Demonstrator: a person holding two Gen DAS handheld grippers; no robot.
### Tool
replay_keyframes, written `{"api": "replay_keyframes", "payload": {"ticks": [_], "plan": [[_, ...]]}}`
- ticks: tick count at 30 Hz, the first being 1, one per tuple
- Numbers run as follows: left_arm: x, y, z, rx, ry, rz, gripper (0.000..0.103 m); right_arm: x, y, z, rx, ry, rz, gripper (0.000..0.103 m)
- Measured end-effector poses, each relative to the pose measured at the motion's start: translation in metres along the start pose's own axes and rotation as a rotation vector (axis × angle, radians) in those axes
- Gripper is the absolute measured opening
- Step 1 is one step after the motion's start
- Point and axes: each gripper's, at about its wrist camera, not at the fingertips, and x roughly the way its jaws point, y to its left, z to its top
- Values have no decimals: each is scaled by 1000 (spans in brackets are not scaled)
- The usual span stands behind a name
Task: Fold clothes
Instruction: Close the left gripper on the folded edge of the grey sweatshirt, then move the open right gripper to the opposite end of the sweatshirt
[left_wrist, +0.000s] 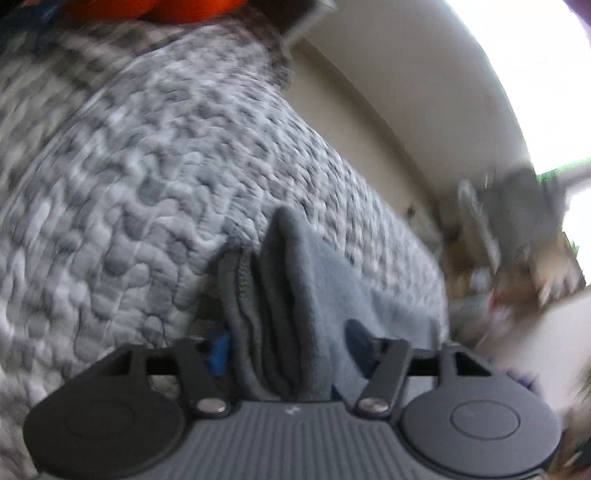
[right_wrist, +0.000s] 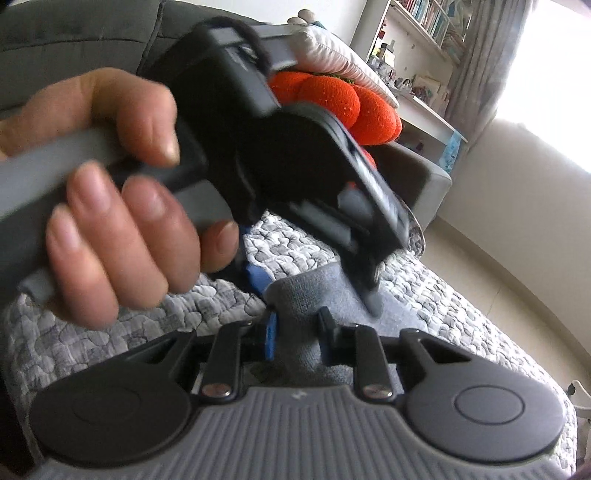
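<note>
A grey fleecy garment (left_wrist: 295, 280) lies bunched on a grey-and-white quilted cover (left_wrist: 147, 177). In the blurred left wrist view its folds fill the gap between the blue pads of my left gripper (left_wrist: 288, 343), which is shut on them. In the right wrist view my right gripper (right_wrist: 298, 330) is shut on a narrow ridge of the same garment (right_wrist: 303, 295). Just beyond it a hand (right_wrist: 110, 229) holds the left gripper (right_wrist: 314, 284), whose fingers point down onto the raised edge of the cloth. The rest of the garment is hidden behind the grippers.
The quilted cover (right_wrist: 92, 332) spreads over a grey sofa (right_wrist: 74, 33). An orange plush toy (right_wrist: 332, 99) and a pale cushion (right_wrist: 332, 51) lie at the back. Pale floor (right_wrist: 498, 266) runs along the right, with white shelves (right_wrist: 424, 26) and a curtain (right_wrist: 480, 66) beyond.
</note>
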Motion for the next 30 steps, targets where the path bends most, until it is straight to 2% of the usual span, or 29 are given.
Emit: {"api": "replay_keyframes", "payload": {"ticks": [4,13,15,18,23,26,30], "plan": [[6,-9,-3,47,-3,46,39,2,1,-4,8,15,18,24],[15,-25,0,95,-21,80,31,-1,-1,-9,41,43,53,31],[14,-21,3,77,-18,77,30,-7,-5,-10,50,47,86,31],[12,-18,2,75,-17,84,30,-23,-23,-14,112,36,193,31],[8,-19,-3,106,-27,126,30,-46,-73,-26,290,-8,314,31],[10,-21,-3,107,-32,142,30,-53,-96,-33,387,-38,263,32],[17,-28,-1,102,-33,169,30,-36,-114,-40,494,25,140,32]]}}
